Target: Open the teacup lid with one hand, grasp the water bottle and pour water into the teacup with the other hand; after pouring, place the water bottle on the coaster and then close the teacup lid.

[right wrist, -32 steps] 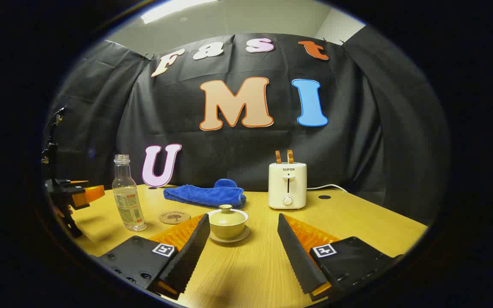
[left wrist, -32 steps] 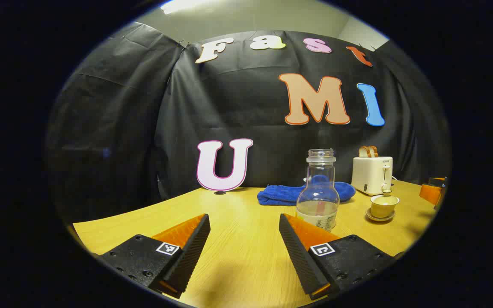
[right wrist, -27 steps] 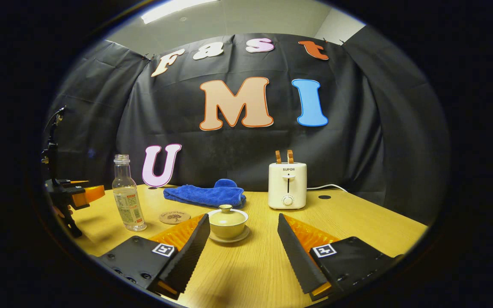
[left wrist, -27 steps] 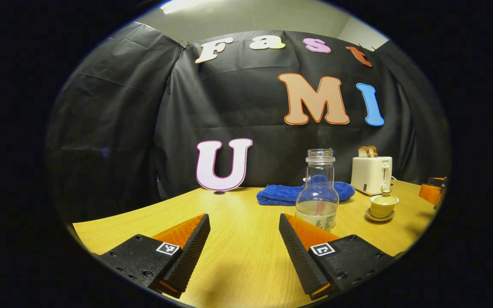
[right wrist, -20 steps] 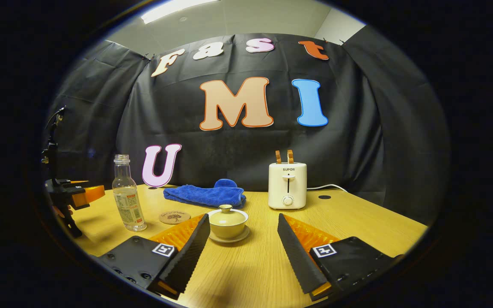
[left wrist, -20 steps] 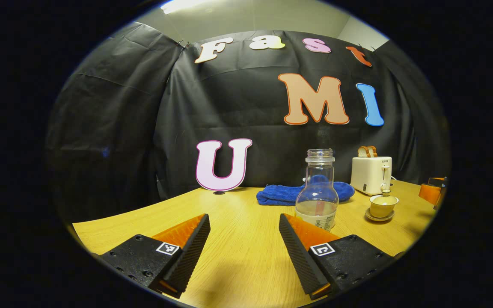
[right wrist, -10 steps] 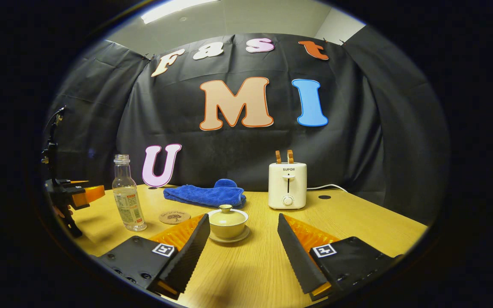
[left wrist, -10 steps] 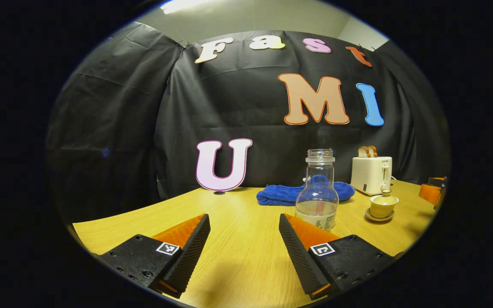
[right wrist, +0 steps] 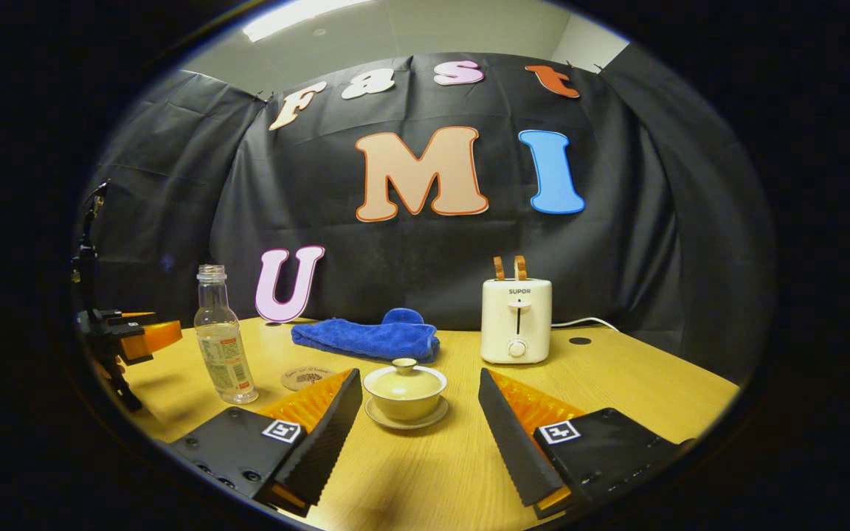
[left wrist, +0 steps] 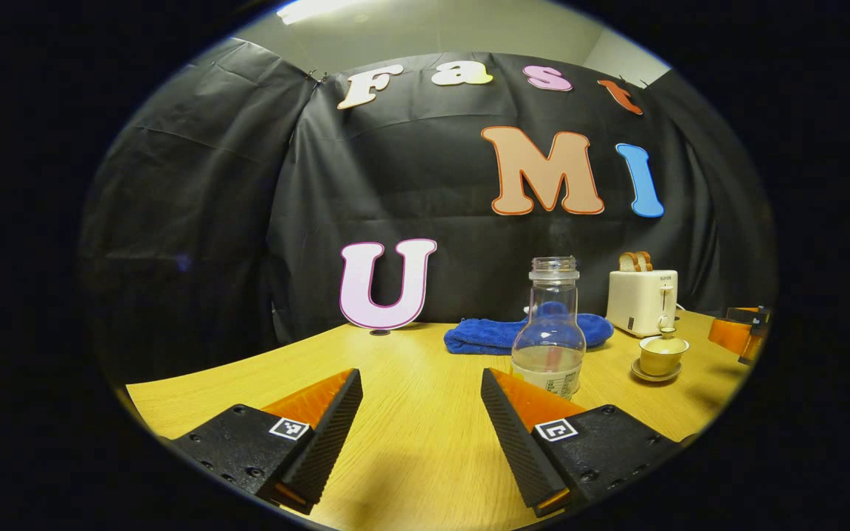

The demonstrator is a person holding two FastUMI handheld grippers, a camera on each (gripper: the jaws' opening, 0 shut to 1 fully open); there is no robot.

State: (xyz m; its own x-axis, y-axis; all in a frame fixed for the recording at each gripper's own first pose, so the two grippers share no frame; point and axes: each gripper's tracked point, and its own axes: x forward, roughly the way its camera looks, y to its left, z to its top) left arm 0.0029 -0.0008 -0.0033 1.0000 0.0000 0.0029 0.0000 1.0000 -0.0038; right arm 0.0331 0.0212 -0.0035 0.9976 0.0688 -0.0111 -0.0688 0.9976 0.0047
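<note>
A clear uncapped water bottle (left wrist: 549, 333) with a little water stands on the wooden table (left wrist: 410, 369), just beyond my open left gripper (left wrist: 421, 394). A yellow lidded teacup (right wrist: 404, 391) on its saucer sits straight ahead, between the fingers of my open right gripper (right wrist: 419, 394), a short way beyond their tips, lid on. The teacup (left wrist: 661, 354) also appears to the bottle's right. A round coaster (right wrist: 307, 377) lies flat between the bottle (right wrist: 224, 339) and the teacup. The left gripper (right wrist: 126, 335) appears at the far left of the right gripper view, and the right gripper (left wrist: 741, 333) at the far right of the left gripper view.
A blue towel (right wrist: 366, 339) lies bunched behind the teacup. A cream toaster (right wrist: 517, 318) holding two slices of toast stands at the back right, its cord trailing right. The black cloth wall closes off the table's far side.
My right gripper has moved forward toward the teacup, which now looks larger and sits centred between its fingers. The left gripper and the bottle have stayed still.
</note>
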